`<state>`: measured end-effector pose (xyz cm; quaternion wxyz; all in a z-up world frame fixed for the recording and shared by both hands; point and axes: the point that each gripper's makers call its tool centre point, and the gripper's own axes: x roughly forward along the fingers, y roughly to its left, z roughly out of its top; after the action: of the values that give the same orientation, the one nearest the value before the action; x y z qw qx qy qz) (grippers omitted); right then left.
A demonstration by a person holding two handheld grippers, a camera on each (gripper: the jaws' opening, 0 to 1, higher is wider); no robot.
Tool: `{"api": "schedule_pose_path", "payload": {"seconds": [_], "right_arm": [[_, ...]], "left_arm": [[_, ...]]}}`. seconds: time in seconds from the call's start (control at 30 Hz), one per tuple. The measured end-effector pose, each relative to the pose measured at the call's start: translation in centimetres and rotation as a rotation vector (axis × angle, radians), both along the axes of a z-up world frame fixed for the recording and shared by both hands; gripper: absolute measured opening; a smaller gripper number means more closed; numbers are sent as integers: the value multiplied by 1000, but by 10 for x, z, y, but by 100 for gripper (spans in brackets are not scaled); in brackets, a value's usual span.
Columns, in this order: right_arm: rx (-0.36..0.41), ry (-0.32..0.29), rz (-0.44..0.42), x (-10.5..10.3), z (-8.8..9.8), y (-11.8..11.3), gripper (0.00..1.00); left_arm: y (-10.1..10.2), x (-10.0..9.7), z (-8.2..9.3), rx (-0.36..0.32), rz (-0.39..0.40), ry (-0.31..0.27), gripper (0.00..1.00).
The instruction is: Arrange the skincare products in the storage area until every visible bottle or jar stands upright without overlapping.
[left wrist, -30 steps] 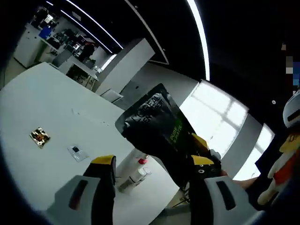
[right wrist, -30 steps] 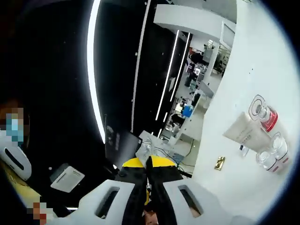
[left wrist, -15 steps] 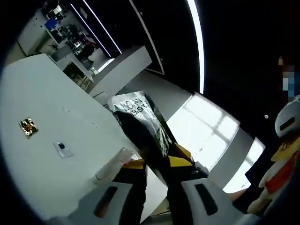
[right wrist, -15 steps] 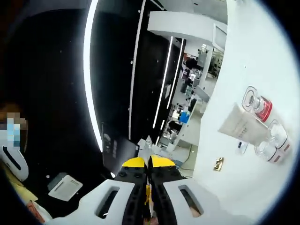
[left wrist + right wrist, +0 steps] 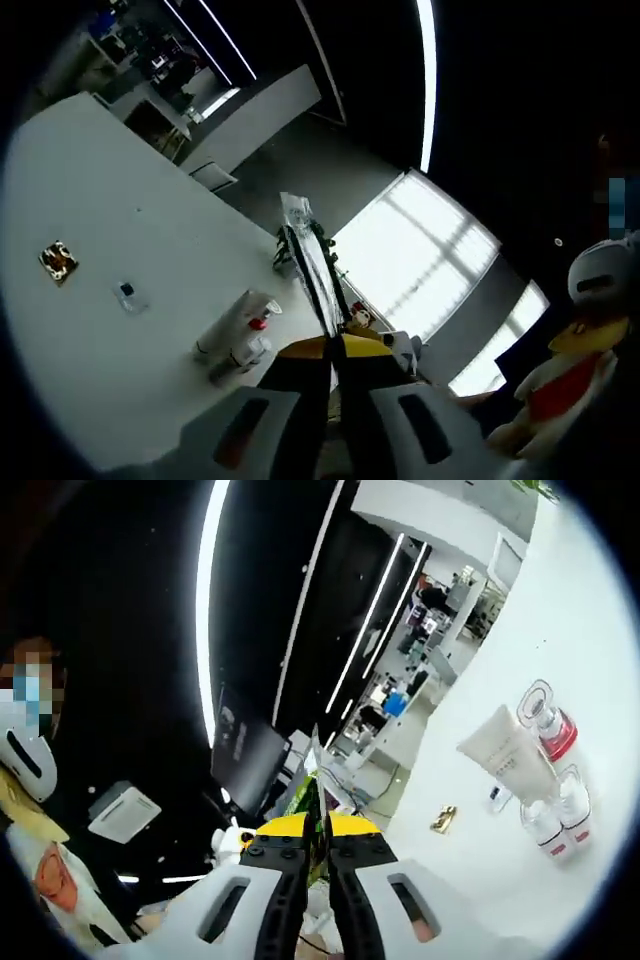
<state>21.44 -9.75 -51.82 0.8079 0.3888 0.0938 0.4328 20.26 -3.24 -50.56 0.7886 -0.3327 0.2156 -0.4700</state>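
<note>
Holding a flat black sachet [image 5: 308, 262] edge-on well above the white table [image 5: 90, 220], the left gripper [image 5: 335, 350] has its jaws pinched on the pouch's lower end; the right gripper [image 5: 316, 832] is likewise clamped on the same thin pouch [image 5: 309, 805], whose edge rises between its closed jaws. The skincare cluster sits on the table apart from both tools: in the right gripper view I count one cream tube [image 5: 506, 755] lying on its side, one red-banded clear bottle [image 5: 551, 724] beyond it, and two small clear bottles [image 5: 560, 818] touching each other just beside the tube. One gold foil packet [image 5: 443, 818] and one small dark item [image 5: 127, 293] lie apart from the group. Risks, as judged: the sachet is limp and unlikely to stand unaided, so it may fold or slip once let go; lowering it into the tight cluster could topple the small bottles or leave it overlapping the tube, which is not yet upright.
</note>
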Motion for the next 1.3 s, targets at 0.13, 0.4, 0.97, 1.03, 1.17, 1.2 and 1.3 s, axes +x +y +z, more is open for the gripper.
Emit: {"api": "schedule_pose_path", "payload": {"seconds": [0.13, 0.4, 0.97, 1.03, 1.17, 1.2, 1.3], "right_arm": [[-54, -61, 73, -2, 3, -4, 16], [-85, -38, 228, -3, 6, 6, 31], [39, -27, 400, -27, 19, 24, 2], [34, -40, 365, -24, 21, 24, 2], [101, -17, 310, -16, 26, 19, 1], [113, -11, 304, -15, 26, 19, 1], [137, 19, 277, -11, 24, 16, 1]], "left_arm": [[3, -6, 1, 42, -60, 5, 4], [4, -18, 4, 64, -168, -7, 3], [6, -28, -12, 124, -313, 3, 3], [5, -24, -11, 110, -285, 10, 3], [5, -7, -5, 103, -177, -111, 4], [4, -7, -4, 102, -167, -129, 5], [2, -4, -10, 128, -125, -139, 10]]}}
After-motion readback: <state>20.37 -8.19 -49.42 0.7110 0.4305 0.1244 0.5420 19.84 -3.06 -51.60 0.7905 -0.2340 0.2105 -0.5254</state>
